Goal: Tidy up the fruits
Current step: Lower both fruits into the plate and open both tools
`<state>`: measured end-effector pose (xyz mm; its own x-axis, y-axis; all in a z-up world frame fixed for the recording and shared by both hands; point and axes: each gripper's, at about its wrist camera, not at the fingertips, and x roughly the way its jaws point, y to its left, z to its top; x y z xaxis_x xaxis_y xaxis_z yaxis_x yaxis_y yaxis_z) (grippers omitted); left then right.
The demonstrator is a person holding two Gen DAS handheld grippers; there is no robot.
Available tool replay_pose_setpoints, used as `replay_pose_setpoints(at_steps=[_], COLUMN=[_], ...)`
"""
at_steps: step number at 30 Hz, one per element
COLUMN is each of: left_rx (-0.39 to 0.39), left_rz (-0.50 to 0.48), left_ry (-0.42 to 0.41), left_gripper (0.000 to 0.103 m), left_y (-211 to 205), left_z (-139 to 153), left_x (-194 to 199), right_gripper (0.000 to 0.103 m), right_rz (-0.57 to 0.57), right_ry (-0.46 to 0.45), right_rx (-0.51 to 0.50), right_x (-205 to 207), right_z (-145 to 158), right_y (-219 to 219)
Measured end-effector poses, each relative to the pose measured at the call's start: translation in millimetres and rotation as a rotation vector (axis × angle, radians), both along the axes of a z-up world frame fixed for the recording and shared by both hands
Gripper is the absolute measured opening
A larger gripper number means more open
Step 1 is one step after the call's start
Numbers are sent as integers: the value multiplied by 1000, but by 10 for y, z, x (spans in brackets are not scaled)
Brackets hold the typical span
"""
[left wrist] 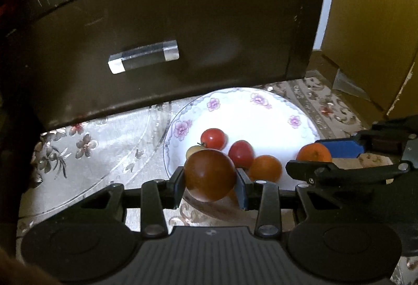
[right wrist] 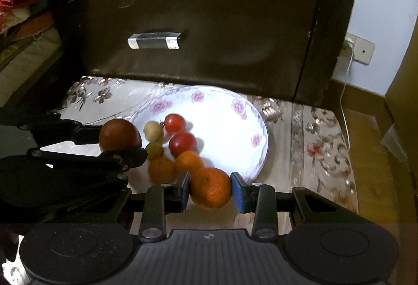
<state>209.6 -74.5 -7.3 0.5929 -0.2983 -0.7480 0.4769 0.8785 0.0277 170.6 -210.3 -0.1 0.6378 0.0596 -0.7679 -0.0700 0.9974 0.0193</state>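
Left wrist view: left tongs [left wrist: 210, 181] clamped on dark red tomato [left wrist: 210, 175], held above near rim of floral plate [left wrist: 261, 112]. Right wrist view: right tongs [right wrist: 210, 192] clamped on orange [right wrist: 211, 188] at plate's near edge. Plate on counter [right wrist: 313, 128] holds two red tomatoes [right wrist: 175, 123], two small oranges [right wrist: 188, 162], two pale fruits [right wrist: 153, 131]. Dark drawer [right wrist: 198, 29] behind plate.

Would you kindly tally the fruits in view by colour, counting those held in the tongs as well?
Dark brownish-red: 1, held in the left tongs
Red: 2, on the floral plate, e.g.
Orange: 3, one held in the right tongs, two on the plate, e.g.
Pale yellow-green: 2, on the plate, e.g.
Total: 8
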Motion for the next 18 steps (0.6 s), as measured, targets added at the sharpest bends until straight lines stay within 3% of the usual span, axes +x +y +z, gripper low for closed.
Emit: replay_pose_setpoints(at_steps=[9, 18], left_rx=[-9, -1], left_rz=[-11, -17], left_ry=[25, 21], left_gripper=[44, 46], left_y=[-56, -116], left_z=[-119, -121], left_x=[276, 332], right_gripper=[34, 36], right_rz=[59, 32], right_ry=[-45, -36], right_rx=[-22, 29], right_x=[278, 383], right_z=[-149, -199], right_y=[-39, -165])
